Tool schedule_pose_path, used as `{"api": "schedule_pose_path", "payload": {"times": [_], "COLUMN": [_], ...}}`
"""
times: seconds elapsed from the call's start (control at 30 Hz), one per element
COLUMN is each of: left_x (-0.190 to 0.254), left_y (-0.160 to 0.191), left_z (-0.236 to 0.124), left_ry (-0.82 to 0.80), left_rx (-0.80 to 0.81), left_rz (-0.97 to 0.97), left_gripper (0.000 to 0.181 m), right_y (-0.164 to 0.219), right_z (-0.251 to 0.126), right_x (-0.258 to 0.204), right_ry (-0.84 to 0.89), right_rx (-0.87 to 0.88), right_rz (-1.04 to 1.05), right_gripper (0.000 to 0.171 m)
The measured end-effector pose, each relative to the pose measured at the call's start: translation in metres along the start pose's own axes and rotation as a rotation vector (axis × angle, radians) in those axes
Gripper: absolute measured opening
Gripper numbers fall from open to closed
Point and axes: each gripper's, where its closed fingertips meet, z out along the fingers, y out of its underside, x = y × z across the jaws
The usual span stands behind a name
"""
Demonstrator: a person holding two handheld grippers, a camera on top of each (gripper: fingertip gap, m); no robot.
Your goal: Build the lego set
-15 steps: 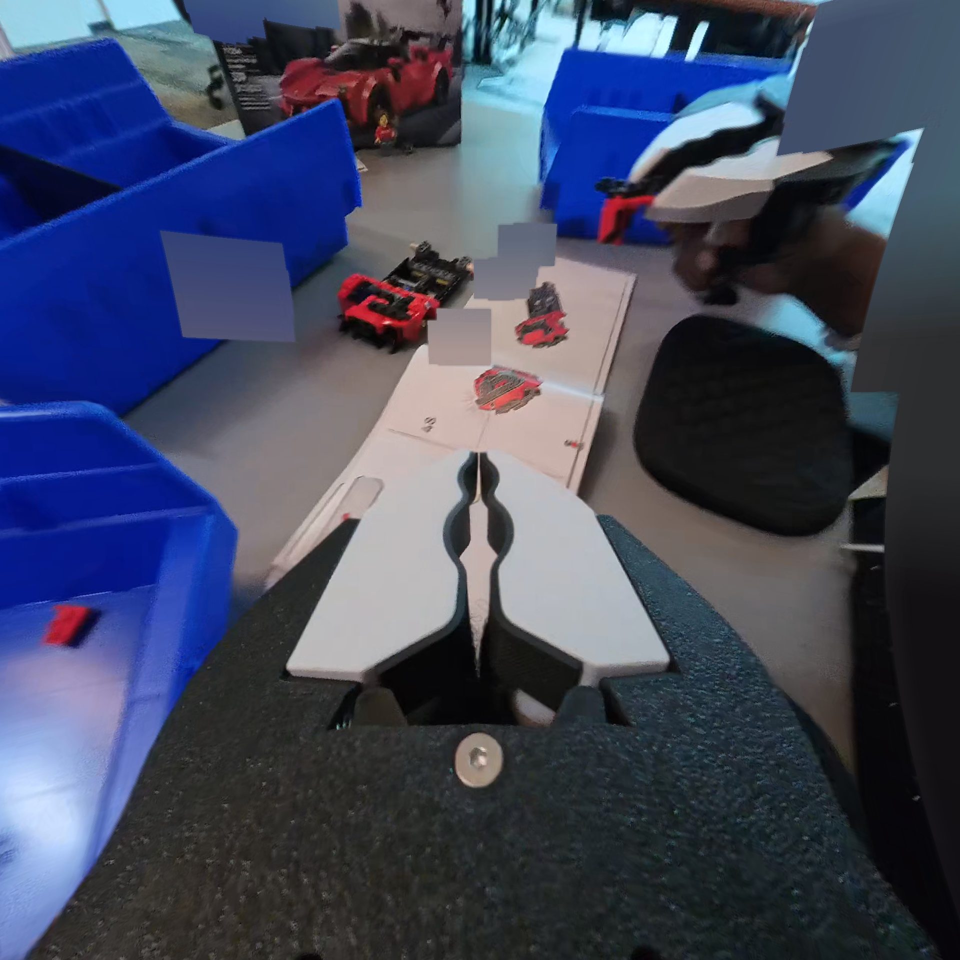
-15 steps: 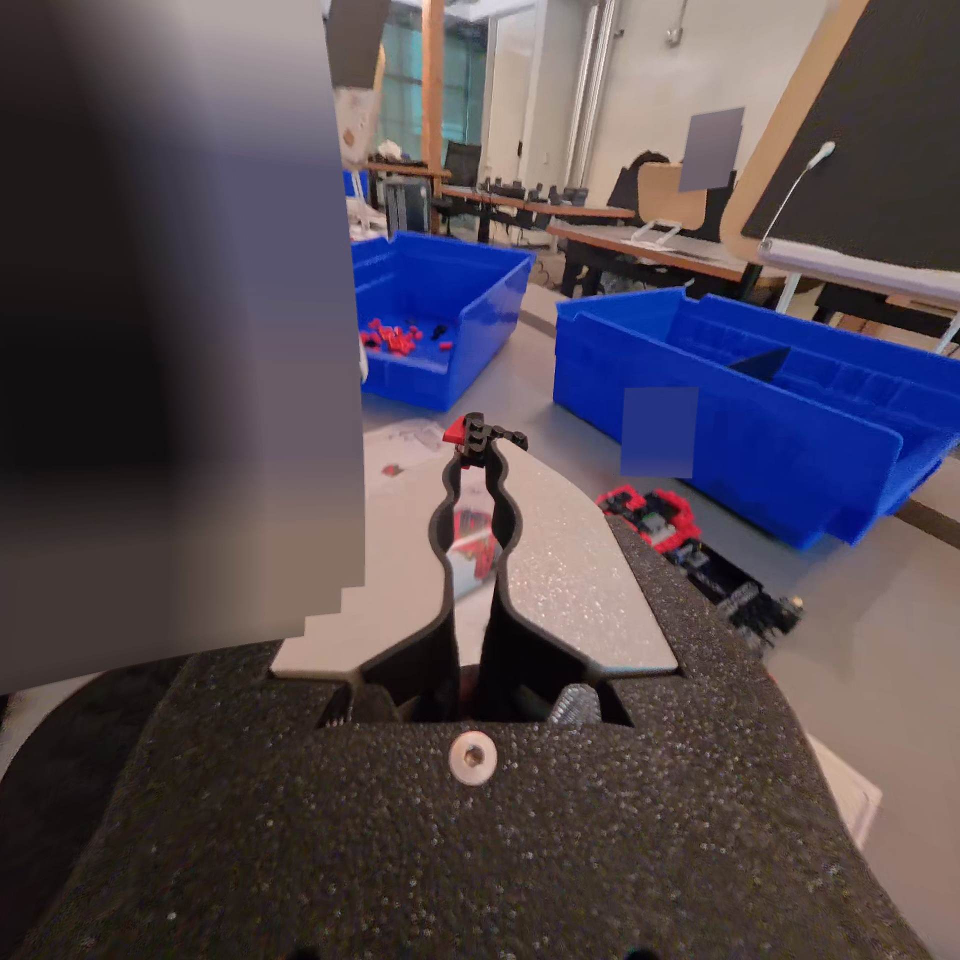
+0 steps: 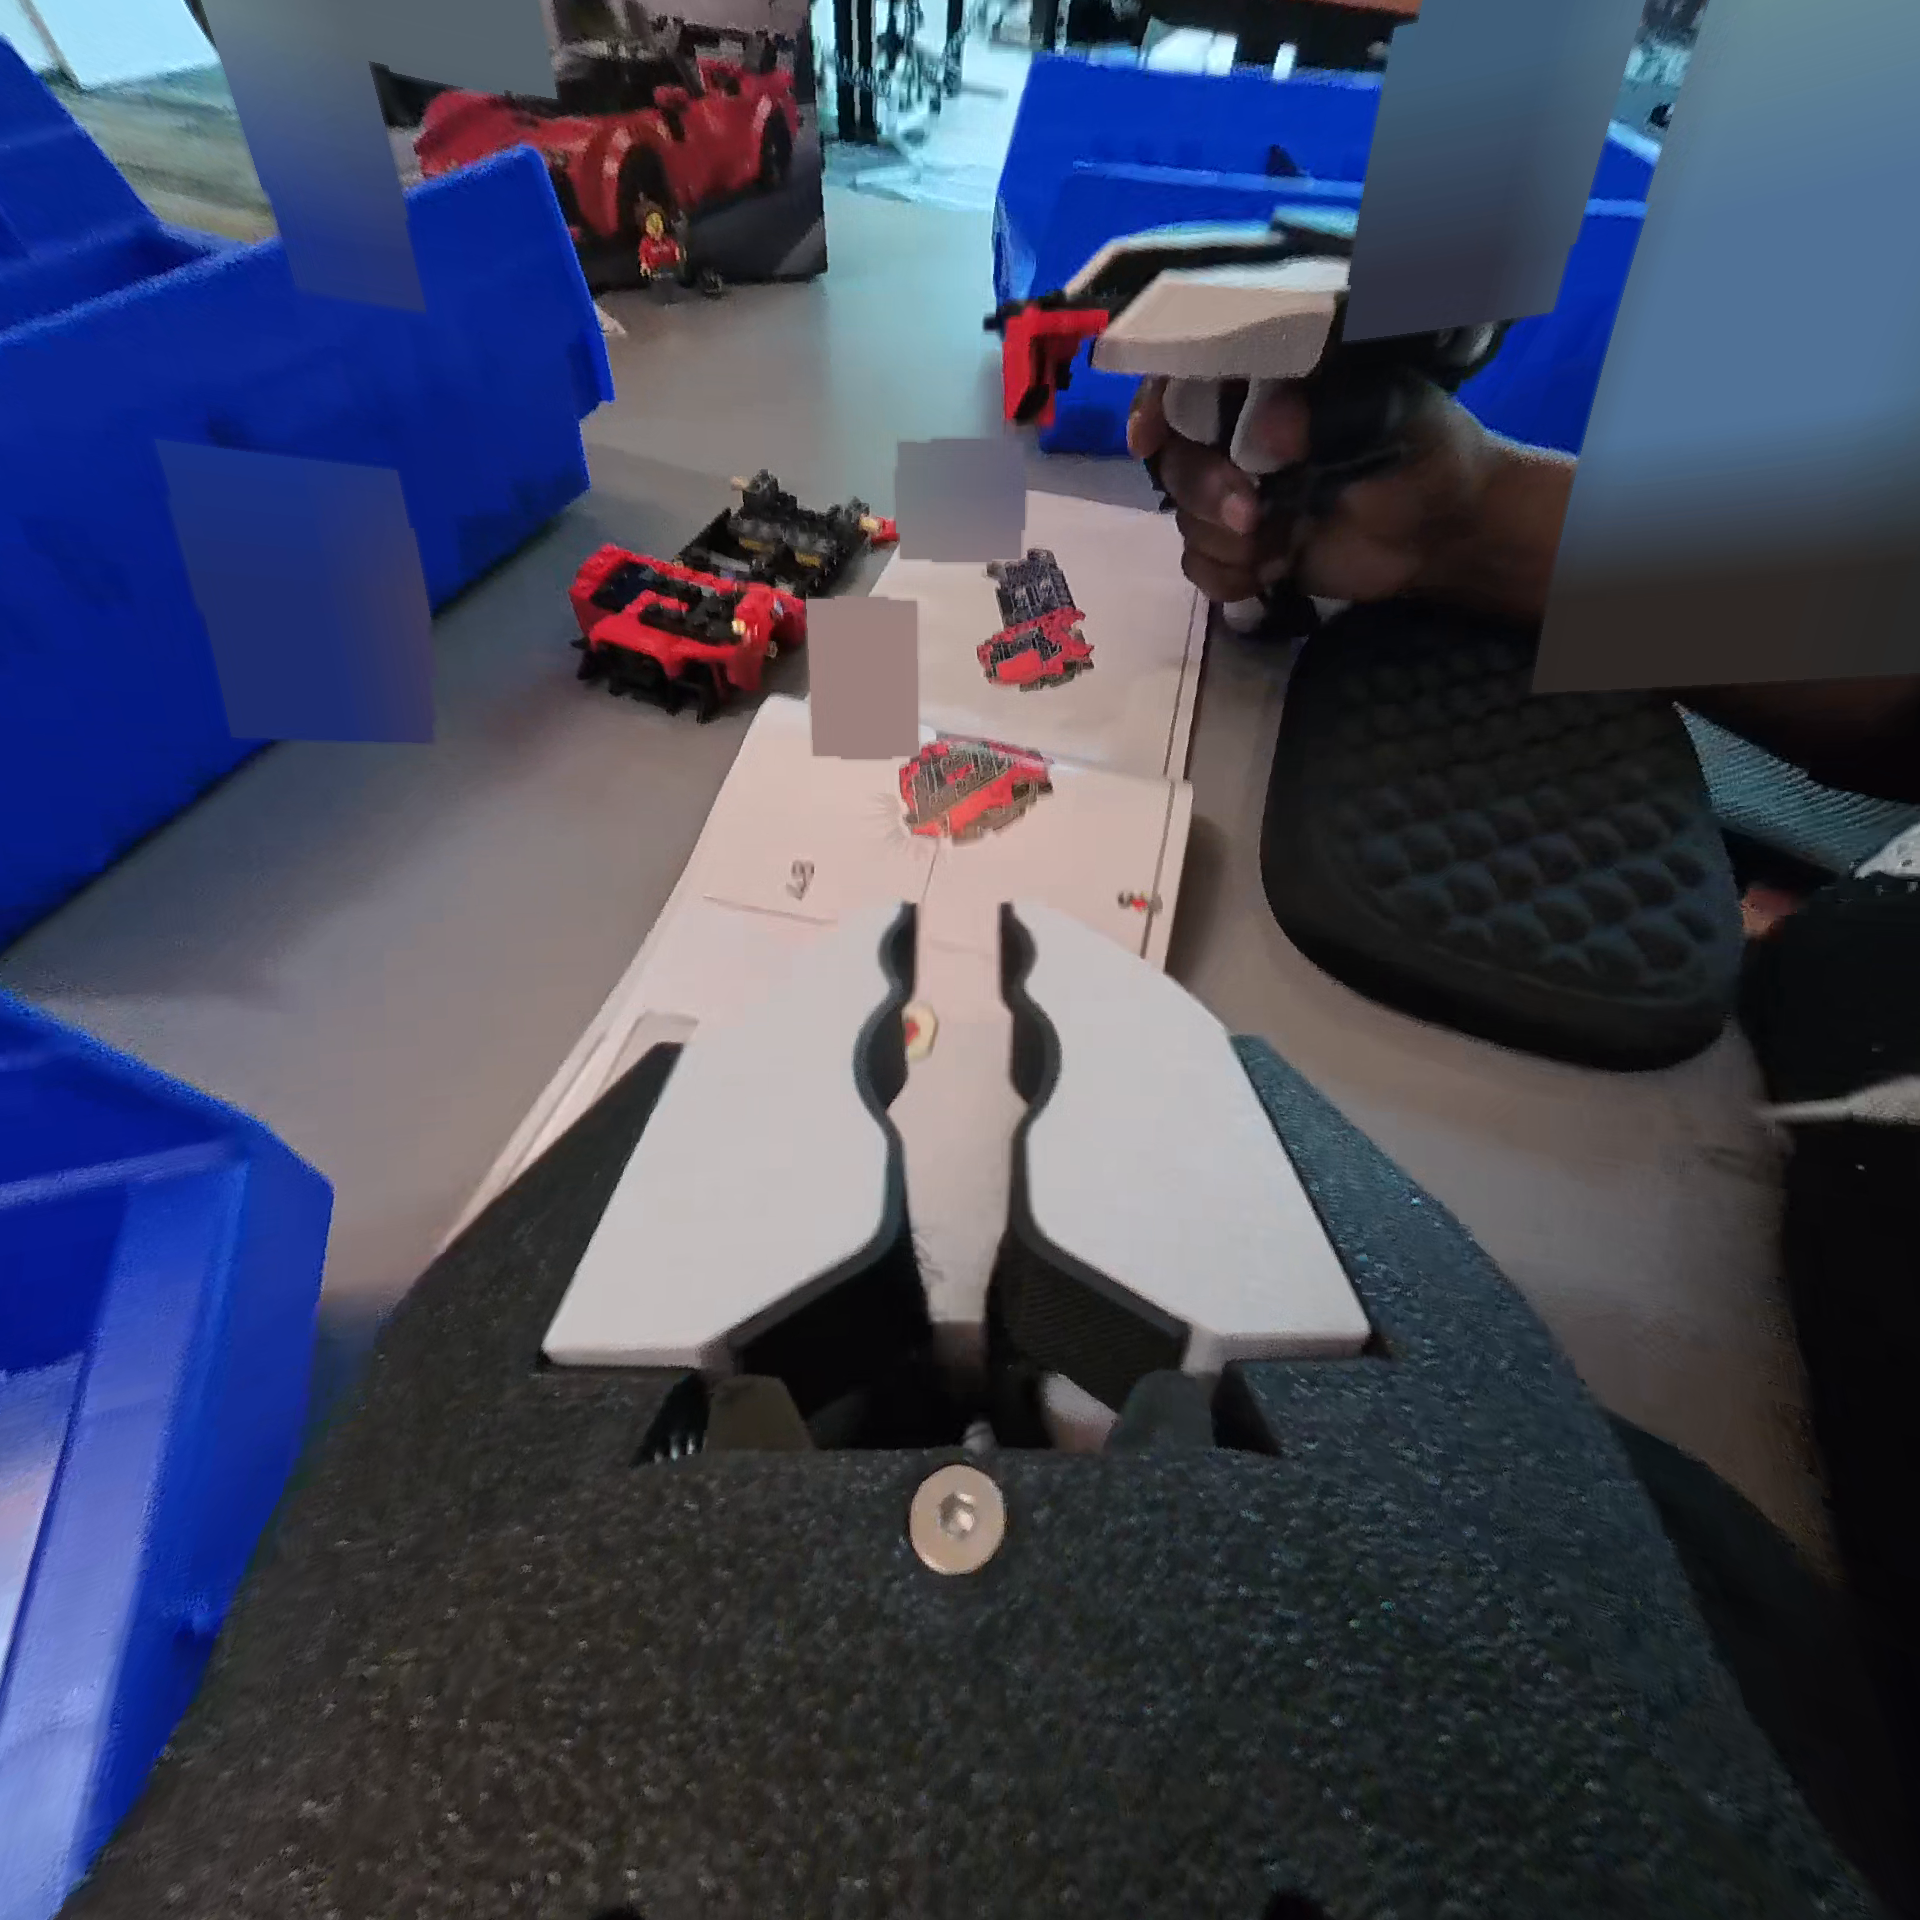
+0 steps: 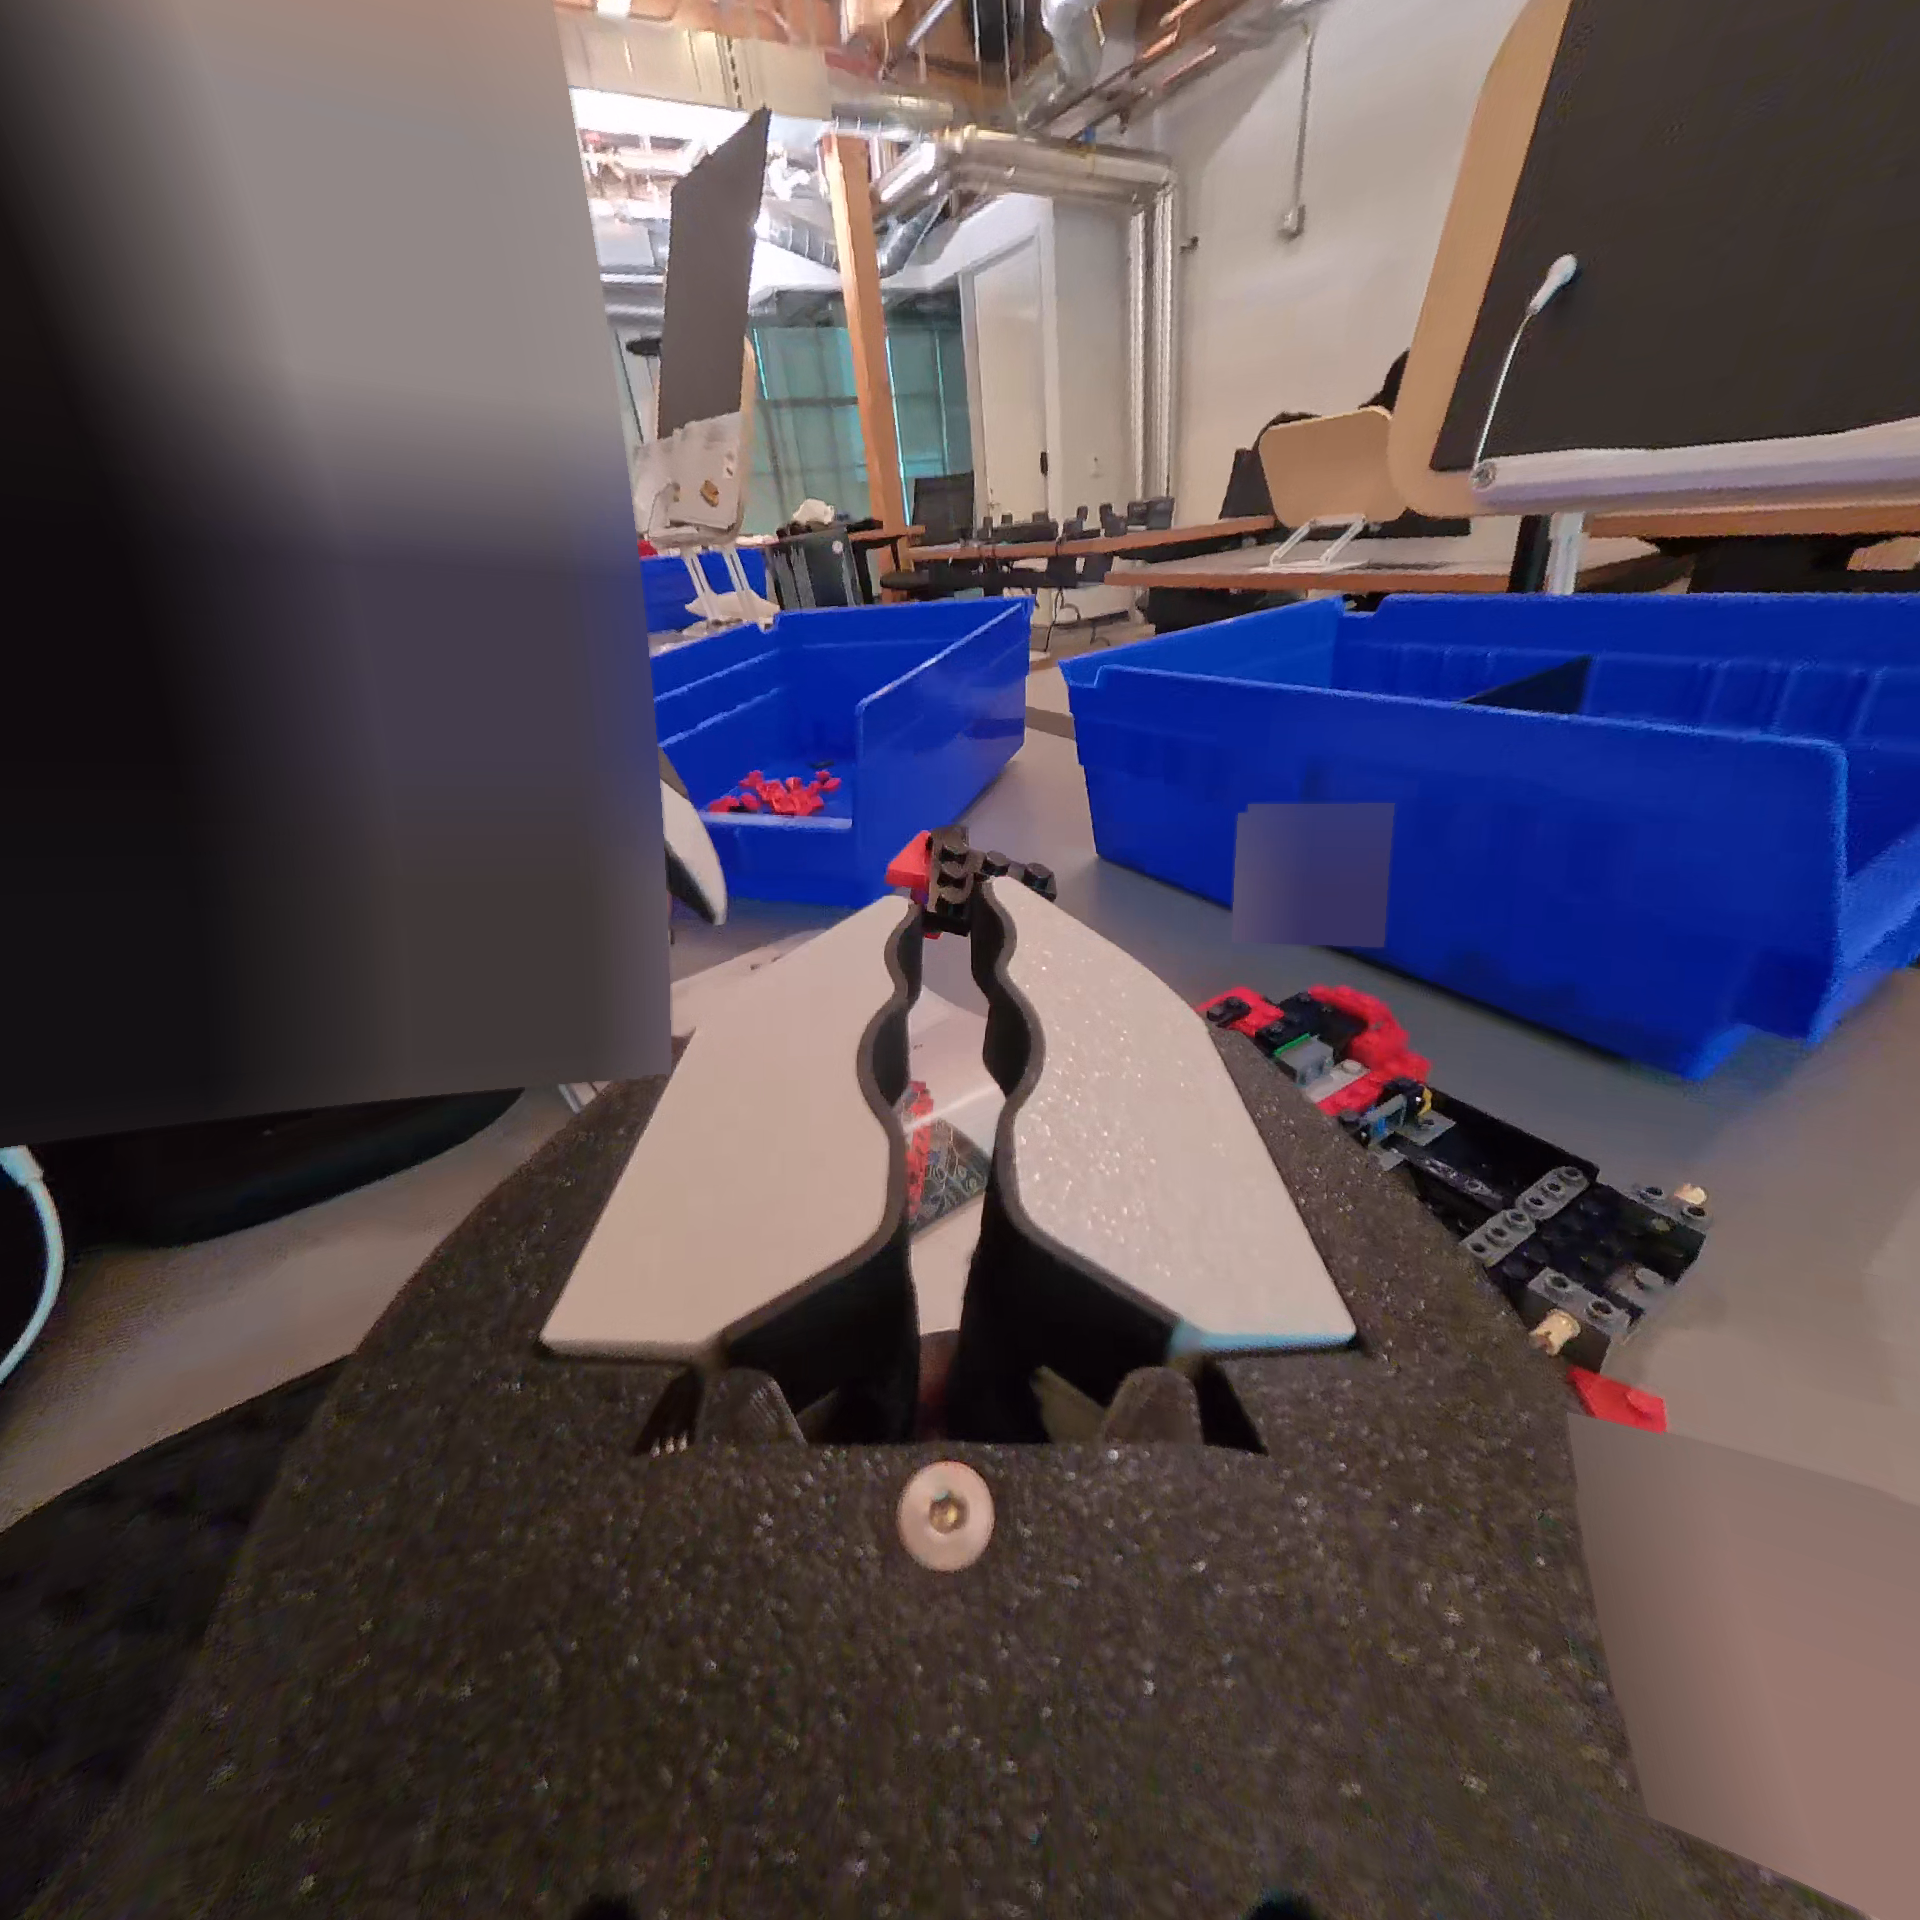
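My left gripper (image 3: 958, 914) hung above the open instruction booklet (image 3: 1049, 831), its fingers a little apart with nothing between them; my right gripper (image 4: 961, 904) was raised off the grey table (image 4: 1766, 1174), its tips pinching a small red-and-black lego piece (image 4: 951, 873); in the left wrist view that same piece (image 3: 1039, 353) stuck out of the right gripper (image 3: 1081, 332), in front of a blue bin (image 3: 1174, 187). The half-built red and black car (image 3: 717, 592) lay on the table just beside the booklet's left edge, near another blue bin (image 3: 260, 416); a further bin (image 4: 862, 727) held loose red bricks (image 4: 779, 795); the set's box (image 3: 665, 156) stood behind.
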Motion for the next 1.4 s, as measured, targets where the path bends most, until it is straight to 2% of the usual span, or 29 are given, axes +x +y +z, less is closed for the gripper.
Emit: {"api": "schedule_pose_path", "payload": {"times": [0.07, 0.17, 0.27, 0.37, 0.53, 0.67, 0.83, 1.17, 1.4], "left_x": [-0.001, -0.012, -0.034, -0.039, -0.074, -0.088, -0.081, -0.074, -0.051], "left_y": [-0.013, -0.027, -0.037, -0.040, -0.031, -0.016, -0.011, -0.018, -0.026], "left_z": [0.008, 0.027, 0.057, 0.092, 0.134, 0.147, 0.152, 0.159, 0.160], "left_ry": [0.021, 0.015, -0.032, 0.066, 0.059, 0.062, 0.133, 0.068, 0.012], "left_rx": [0.028, -0.075, -0.176, -0.273, -0.395, -0.455, -0.479, -0.492, -0.525], "left_rz": [-0.001, 0.050, 0.111, 0.102, 0.147, 0.216, 0.227, 0.133, 0.054], "left_gripper": [0.033, 0.052, 0.062, 0.072, 0.067, 0.067, 0.050, 0.050, 0.049], "right_y": [-0.005, -0.009, -0.013, -0.022, -0.036, -0.044, -0.050, -0.054, -0.057], "right_z": [0.000, -0.002, -0.004, -0.007, -0.014, -0.016, -0.021, -0.027, -0.031], "right_x": [0.002, 0.002, 0.001, 0.001, -0.001, -0.006, -0.004, 0.007, 0.012], "right_ry": [-0.001, 0.002, 0.009, 0.016, 0.031, 0.023, 0.041, 0.094, 0.124], "right_rx": [0.025, 0.045, 0.059, 0.100, 0.159, 0.187, 0.213, 0.239, 0.261], "right_rz": [0.012, 0.015, -0.004, 0.003, 0.007, -0.011, -0.015, 0.000, 0.000], "right_gripper": [0.009, 0.009, 0.009, 0.009, 0.009, 0.009, 0.008, 0.009, 0.008]}}
